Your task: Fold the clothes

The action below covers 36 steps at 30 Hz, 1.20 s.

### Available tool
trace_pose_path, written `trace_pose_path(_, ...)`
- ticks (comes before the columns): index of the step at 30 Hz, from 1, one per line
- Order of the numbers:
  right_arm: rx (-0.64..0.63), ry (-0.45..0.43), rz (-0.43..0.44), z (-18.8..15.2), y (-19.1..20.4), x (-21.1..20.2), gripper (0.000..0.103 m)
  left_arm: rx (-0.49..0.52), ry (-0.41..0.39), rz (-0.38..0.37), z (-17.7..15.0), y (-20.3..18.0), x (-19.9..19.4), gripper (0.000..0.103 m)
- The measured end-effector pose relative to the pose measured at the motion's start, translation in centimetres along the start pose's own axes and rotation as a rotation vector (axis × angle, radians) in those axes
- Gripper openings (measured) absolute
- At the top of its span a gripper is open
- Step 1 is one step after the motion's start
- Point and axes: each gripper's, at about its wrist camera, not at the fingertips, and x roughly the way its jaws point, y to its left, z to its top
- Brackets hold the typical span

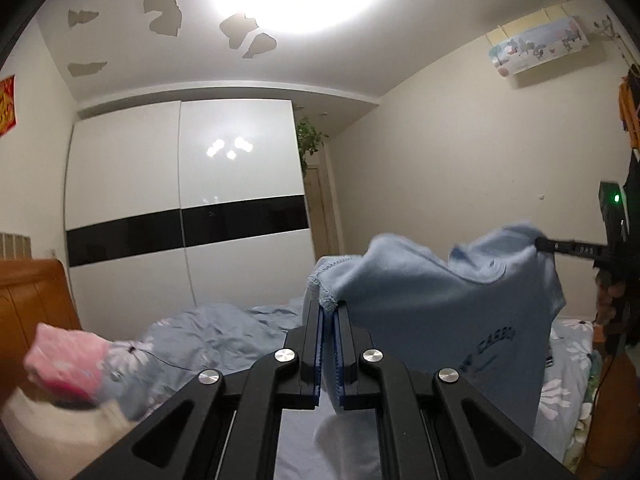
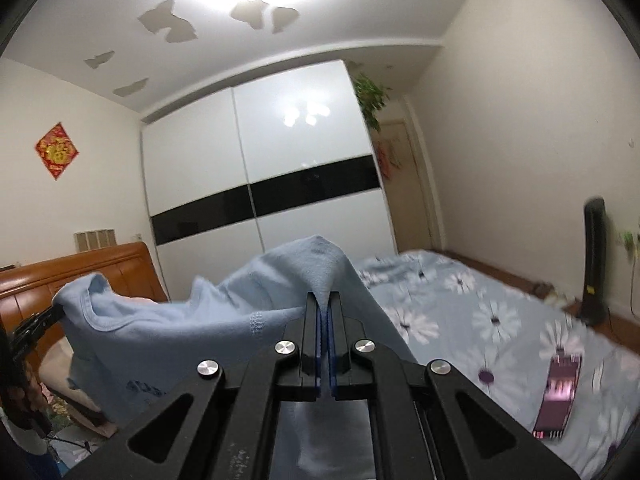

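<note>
A light blue T-shirt (image 1: 440, 312) with dark lettering hangs in the air between my two grippers, above the bed. My left gripper (image 1: 329, 308) is shut on one stitched edge of the shirt. The right gripper shows at the far right of the left wrist view (image 1: 538, 243), pinching the other end. In the right wrist view my right gripper (image 2: 324, 300) is shut on a peak of the shirt (image 2: 180, 320), and the left gripper (image 2: 58, 312) holds the far end at left.
A bed with a blue floral sheet (image 2: 480, 312) lies below. A phone (image 2: 558, 396) lies on it at right. Pink folded clothes (image 1: 64, 364) sit at left. A wooden headboard (image 2: 80, 272) and a white wardrobe (image 2: 264, 184) stand behind.
</note>
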Motion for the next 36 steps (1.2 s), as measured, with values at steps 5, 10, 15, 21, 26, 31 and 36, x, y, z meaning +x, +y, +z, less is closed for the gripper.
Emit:
trace_pose_path(5,-0.052,0.099,-0.032,-0.1,1.9,6.5,0.002,0.007,0.175,0.063,-4.1,2.6,7.5,0.008)
trace_pose_path(10,-0.038,0.339,-0.076,-7.6,1.3,17.6,0.002,-0.095,0.440,0.115,-14.5,6.0,18.8,0.006)
trace_pose_path(15,-0.016,0.533,-0.137,-15.7,-0.2,26.4,0.002,-0.123,0.621,0.159,-22.7,6.5,26.9,0.006)
trace_pose_path(21,-0.003,0.517,-0.176,-18.0,-1.5,31.1,0.002,-0.166,0.642,0.198,-25.4,6.0,31.8,0.006)
trace_pose_path(26,0.003,0.607,-0.198,-21.3,-2.7,34.3,0.003,-0.246,0.738,0.210,-29.8,7.2,35.5,0.006)
trace_pose_path(31,-0.009,0.722,-0.214,-25.2,-3.7,34.9,0.003,-0.264,0.804,0.222,-32.7,6.8,36.4,0.007)
trace_pose_path(36,-0.005,0.756,-0.217,-25.8,-4.3,34.6,0.005,-0.269,0.817,0.220,-32.8,6.4,35.8,0.011)
